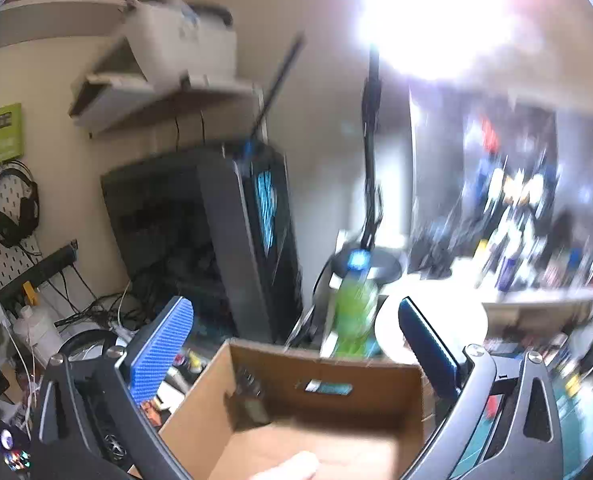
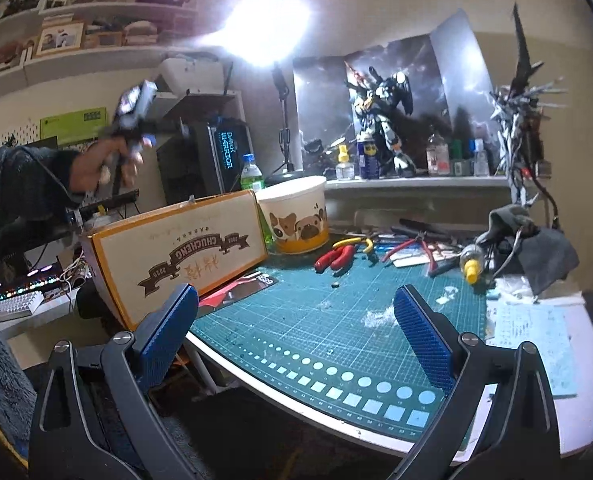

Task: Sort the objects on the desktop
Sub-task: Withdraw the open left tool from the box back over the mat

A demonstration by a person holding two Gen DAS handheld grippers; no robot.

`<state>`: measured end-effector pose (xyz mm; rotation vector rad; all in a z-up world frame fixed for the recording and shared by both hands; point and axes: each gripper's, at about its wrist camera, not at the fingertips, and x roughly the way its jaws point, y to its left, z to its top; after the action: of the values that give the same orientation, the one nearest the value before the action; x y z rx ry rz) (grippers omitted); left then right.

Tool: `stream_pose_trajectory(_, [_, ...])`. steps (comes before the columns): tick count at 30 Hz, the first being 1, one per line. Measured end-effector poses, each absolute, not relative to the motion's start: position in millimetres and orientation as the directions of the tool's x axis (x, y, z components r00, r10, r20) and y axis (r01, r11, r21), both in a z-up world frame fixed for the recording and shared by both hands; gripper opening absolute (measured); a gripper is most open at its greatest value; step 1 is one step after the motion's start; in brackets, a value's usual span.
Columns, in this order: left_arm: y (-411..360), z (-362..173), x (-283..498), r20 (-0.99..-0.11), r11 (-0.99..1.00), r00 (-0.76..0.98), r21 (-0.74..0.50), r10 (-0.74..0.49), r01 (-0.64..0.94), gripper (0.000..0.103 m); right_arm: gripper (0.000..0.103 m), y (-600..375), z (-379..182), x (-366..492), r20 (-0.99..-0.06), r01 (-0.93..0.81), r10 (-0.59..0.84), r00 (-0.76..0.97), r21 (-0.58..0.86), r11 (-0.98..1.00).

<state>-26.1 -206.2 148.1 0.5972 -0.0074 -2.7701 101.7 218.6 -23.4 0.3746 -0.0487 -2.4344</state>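
Left claw [image 1: 296,336] spread wide and empty, poised just above open box [image 1: 296,408]. Seen ahead of its fingertips: green bottle [image 1: 354,312] and pale tub [image 1: 432,320], both just beyond box's far wall; dark PC tower [image 1: 232,240] farther back to left; lamp [image 1: 424,16] blazing overhead. Glimpsed inside box: a small dark item, too blurred to identify. Caught at frame's bottom edge: a fingertip against box's near rim.

Right claw [image 2: 296,320] likewise released, gripping nothing, held over near edge of green cutting mat [image 2: 336,320]. Pictured beyond its left finger: same box [image 2: 176,256], printed side facing claw, with pug-printed tub [image 2: 296,216] touching or just beside its far end and bottle [image 2: 251,174] behind. Scattered ahead and right on mat: red pliers [image 2: 334,258], red-handled cutters [image 2: 416,246], a small yellow-capped bottle [image 2: 470,266] lying on its side, grey cloth [image 2: 536,248] heaped at far right. Lined up on ledge at back: model robot [image 2: 384,120] among spray cans and jars. Spotted high to left, well above box: person's hand [image 2: 108,160] gripping other claw, blurred.
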Motion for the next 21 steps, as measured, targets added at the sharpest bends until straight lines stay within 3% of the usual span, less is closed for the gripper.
stream_pose_trajectory(12, [-134, 185, 52, -0.283, -0.992, -0.957, -0.077, -0.072, 0.097, 0.103, 0.099, 224, -8, 117, -0.258, 0.576, -0.582, -0.771, 0.104, -0.811])
stream_pose_trajectory(21, [-50, 67, 57, -0.267, -0.999, -0.963, -0.018, 0.036, -0.032, 0.103, 0.099, 244, -2, 127, -0.284, 0.500, -0.508, -0.814, 0.104, -0.860])
